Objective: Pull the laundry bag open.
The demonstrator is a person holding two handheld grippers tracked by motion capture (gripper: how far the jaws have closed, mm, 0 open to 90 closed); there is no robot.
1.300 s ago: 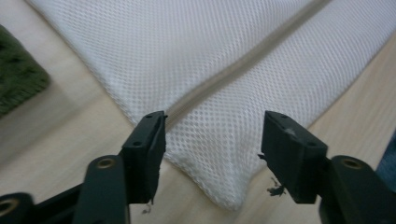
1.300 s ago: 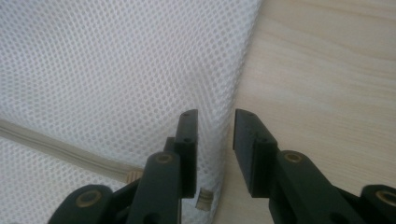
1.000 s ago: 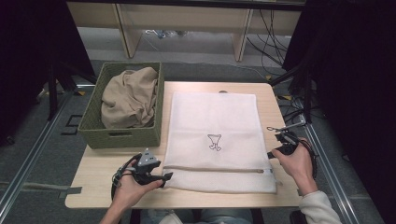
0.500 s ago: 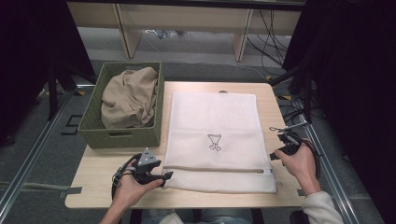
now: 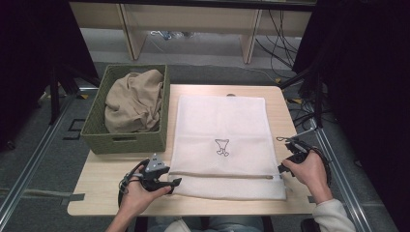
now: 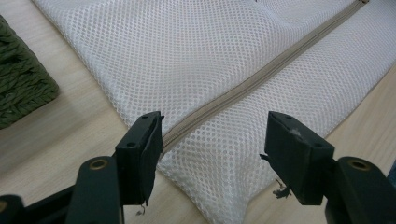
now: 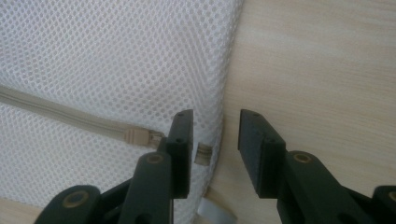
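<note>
Both grippers are held open at the mesh bag's (image 5: 221, 145) near corners.
The left gripper (image 6: 212, 154) straddles the zipper's (image 6: 261, 77) left end, closing slightly; the right gripper (image 7: 215, 149), just widened, brackets the zipper pull (image 7: 203, 153) untouched.

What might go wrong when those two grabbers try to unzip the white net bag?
1. The zipper pull is small and sits between the right gripper fingers, which have just been opening and are not pressing on it; they may slip off it.
2. The left gripper straddles the mesh laundry bag corner unclamped, so the bag might slide with the pull.
</note>
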